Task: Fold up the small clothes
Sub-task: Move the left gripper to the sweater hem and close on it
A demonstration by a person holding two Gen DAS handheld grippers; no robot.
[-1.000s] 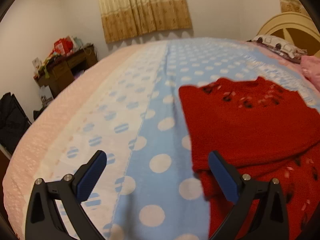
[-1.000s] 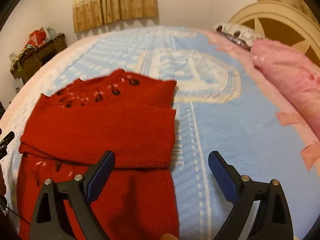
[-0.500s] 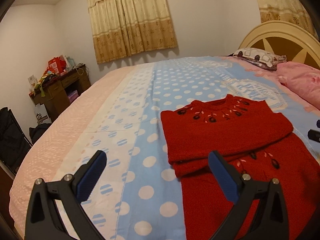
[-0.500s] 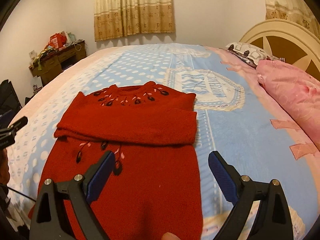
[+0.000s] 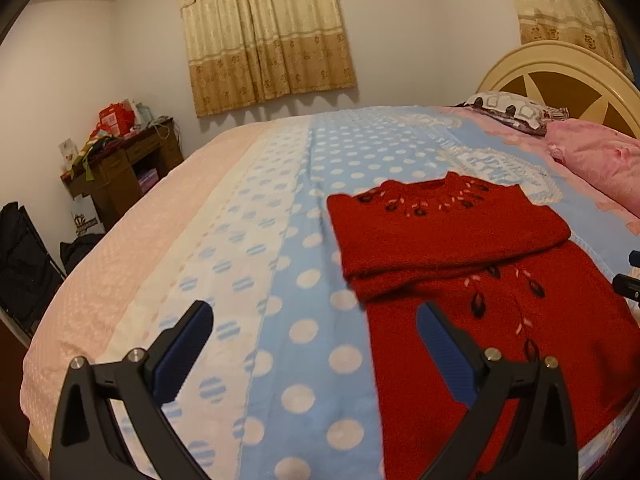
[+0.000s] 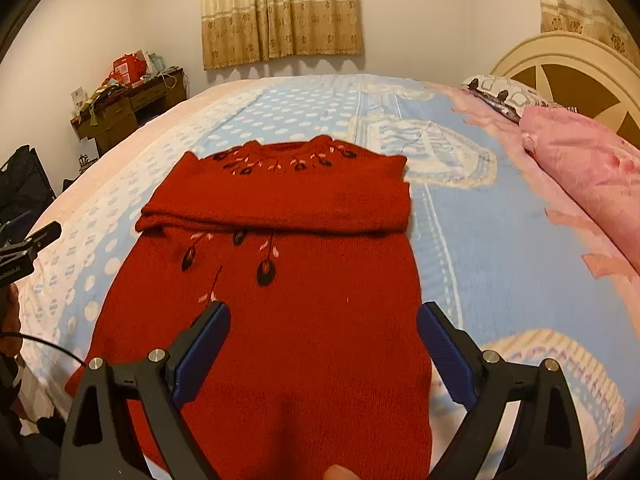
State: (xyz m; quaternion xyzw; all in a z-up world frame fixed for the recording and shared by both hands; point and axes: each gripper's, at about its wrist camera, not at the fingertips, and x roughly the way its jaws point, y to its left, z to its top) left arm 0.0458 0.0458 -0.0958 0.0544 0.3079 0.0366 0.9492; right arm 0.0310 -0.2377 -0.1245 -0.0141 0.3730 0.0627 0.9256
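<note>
— Across the middle of the right wrist view, what lies on the bed (image 6: 460, 216)?

— One red sweater (image 6: 304, 288), flat on the blue dotted cover. Its sleeves are laid across the chest in a band (image 6: 280, 208) just under the embroidered neckline, and the body runs down toward the lower edge of the frame.

— And the tools?

— Neither holds anything. The right gripper (image 6: 322, 344) hovers over the lower body of the sweater, fingers spread wide, the knit showing between them. The left gripper (image 5: 314, 346) is also spread wide, at the lower centre of its own view, with the sweater's edge by its right-hand finger (image 5: 444, 356) and bare cover under the rest.

— Why there?

— My guess: the sleeves are tucked so the garment becomes a plain rectangle. Each tool stands near one side of the lower part, likely ready to pinch the hem corners and carry them up to the collar.

— Any risk?

— Thick knit may slip or drag the sleeve band askew.
</note>
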